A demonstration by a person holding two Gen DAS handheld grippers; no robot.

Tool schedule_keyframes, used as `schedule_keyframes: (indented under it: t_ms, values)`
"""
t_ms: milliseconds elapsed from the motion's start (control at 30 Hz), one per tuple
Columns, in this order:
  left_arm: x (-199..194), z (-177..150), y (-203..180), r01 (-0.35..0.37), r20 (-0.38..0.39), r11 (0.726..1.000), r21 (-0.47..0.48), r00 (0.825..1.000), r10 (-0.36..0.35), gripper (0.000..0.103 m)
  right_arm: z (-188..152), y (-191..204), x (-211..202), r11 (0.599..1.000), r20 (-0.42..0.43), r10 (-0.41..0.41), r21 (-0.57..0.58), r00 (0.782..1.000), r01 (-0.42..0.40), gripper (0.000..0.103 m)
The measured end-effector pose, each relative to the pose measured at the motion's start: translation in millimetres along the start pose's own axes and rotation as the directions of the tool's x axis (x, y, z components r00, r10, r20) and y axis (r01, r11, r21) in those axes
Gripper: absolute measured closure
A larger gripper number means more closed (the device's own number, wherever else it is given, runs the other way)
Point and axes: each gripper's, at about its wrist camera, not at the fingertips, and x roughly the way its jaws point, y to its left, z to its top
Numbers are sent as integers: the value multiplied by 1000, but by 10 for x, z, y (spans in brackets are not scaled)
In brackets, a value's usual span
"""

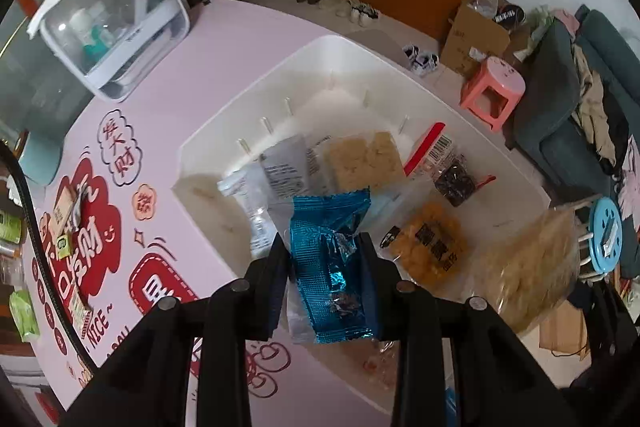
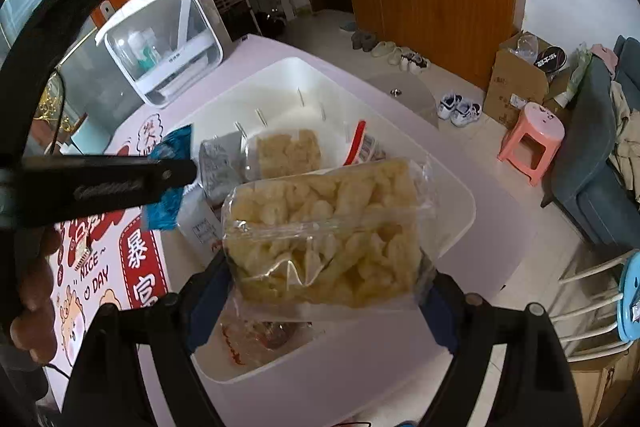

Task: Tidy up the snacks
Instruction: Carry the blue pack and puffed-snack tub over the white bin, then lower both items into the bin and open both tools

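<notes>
My left gripper (image 1: 326, 251) is shut on a blue foil snack packet (image 1: 332, 267) and holds it above the near edge of the white storage bin (image 1: 280, 75). My right gripper (image 2: 328, 279) is shut on a clear bag of pale puffed snacks (image 2: 328, 239), held over the same bin (image 2: 460, 203). That bag shows blurred at the right of the left wrist view (image 1: 528, 267). The left gripper and its blue packet (image 2: 168, 195) show at the left of the right wrist view. Inside the bin lie a grey packet (image 1: 284, 163), a pale cracker pack (image 1: 364, 159), a yellow snack bag (image 1: 432, 247) and a dark snack bag (image 1: 456, 183).
The bin sits on a pink table with red print (image 1: 152, 99). A white clear-fronted container (image 1: 116, 27) stands at the table's far left. Small boxes and green packets (image 1: 24, 311) lie at the left edge. A pink stool (image 1: 492, 91), cardboard box (image 1: 476, 39) and blue sofa (image 1: 568, 115) stand beyond.
</notes>
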Motion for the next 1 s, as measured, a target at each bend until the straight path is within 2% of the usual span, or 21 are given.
schedule_keyframes:
  t_ms: [200, 533, 600, 633, 667, 733, 1000]
  values:
    - [235, 52, -144, -8, -38, 999, 35, 999, 9, 72, -6, 23, 99, 999, -21, -28, -19, 999, 28, 18]
    - [354, 8, -177, -42, -56, 997, 62, 997, 46, 71, 35, 139, 302, 999, -83, -14, -35, 996, 11, 17]
    - [353, 5, -159, -44, -56, 997, 62, 997, 48, 67, 30, 155, 355, 999, -104, -16, -42, 994, 12, 16]
    - [351, 0, -144, -44, -56, 997, 60, 997, 47, 57, 26, 162, 374, 999, -109, -15, -45, 994, 10, 16]
    - [343, -5, -127, -43, -54, 998, 55, 997, 46, 39, 22, 161, 386, 999, -108, -18, -46, 994, 13, 16]
    - [295, -18, -97, -40, -30, 998, 46, 999, 41, 26, 7, 174, 392, 998, -101, -22, -54, 995, 17, 14]
    - [222, -82, -42, -36, -29, 999, 34, 999, 37, 26, 2, 268, 339, 995, -79, -36, -95, 996, 29, 13]
